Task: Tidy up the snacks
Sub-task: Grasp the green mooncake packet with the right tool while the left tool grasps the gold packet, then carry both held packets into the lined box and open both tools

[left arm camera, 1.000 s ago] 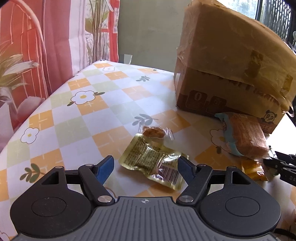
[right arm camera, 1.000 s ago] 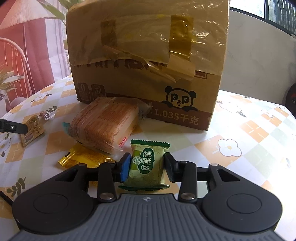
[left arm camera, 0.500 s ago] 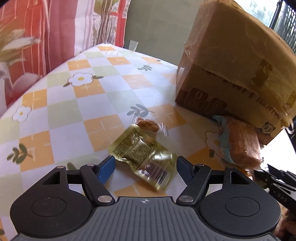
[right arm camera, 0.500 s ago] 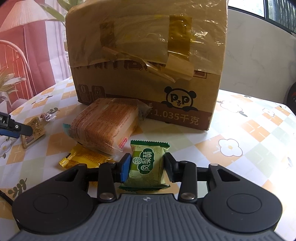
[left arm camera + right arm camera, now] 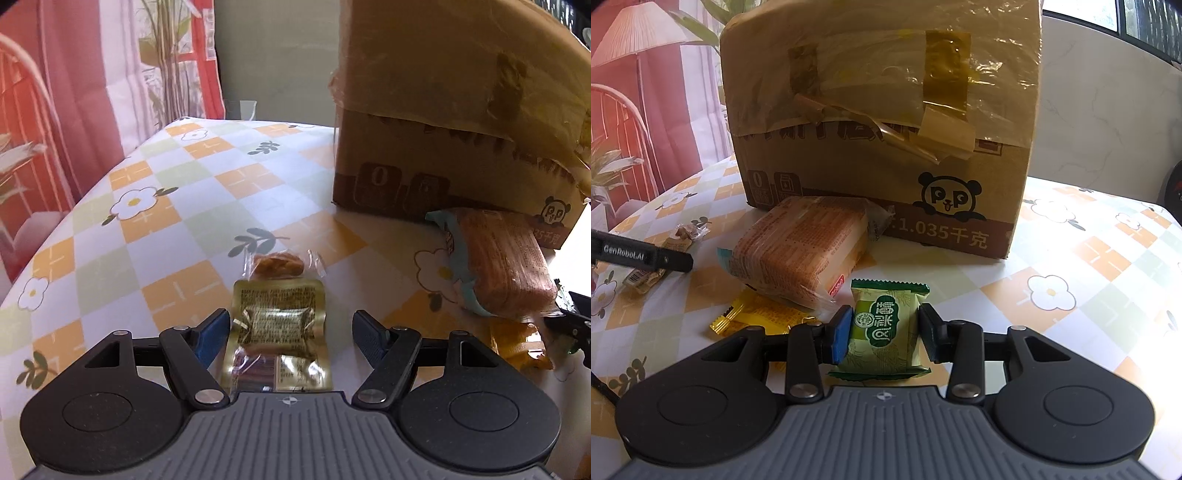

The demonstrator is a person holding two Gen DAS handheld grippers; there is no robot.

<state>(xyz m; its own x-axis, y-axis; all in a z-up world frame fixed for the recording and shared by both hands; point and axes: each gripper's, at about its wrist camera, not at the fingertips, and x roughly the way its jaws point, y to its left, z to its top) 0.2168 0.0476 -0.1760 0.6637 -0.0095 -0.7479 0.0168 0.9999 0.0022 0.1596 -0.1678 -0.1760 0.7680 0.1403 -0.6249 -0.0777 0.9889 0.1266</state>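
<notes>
A gold foil pouch [image 5: 279, 332] lies flat on the checked tablecloth between the fingers of my left gripper [image 5: 288, 336], which is open; the left pad is near the pouch's edge and the right pad stands clear of it. Just beyond the pouch sits a small clear-wrapped candy [image 5: 277, 264]. My right gripper [image 5: 884, 332] is shut on a green snack packet [image 5: 882, 321], both blue pads pressing on its sides. The right wrist view shows one left gripper finger [image 5: 642, 254] over the gold pouch [image 5: 642, 275].
A taped cardboard box [image 5: 879, 110] with a panda print stands behind the snacks. A wrapped bread pack [image 5: 801, 251] leans near its front, with a yellow packet [image 5: 764, 317] beside it. The table's left edge [image 5: 92, 192] borders a red curtain.
My left gripper has swung around the gold pouch, which now lies straight between its fingers instead of at an angle. The right gripper and its green packet have not moved.
</notes>
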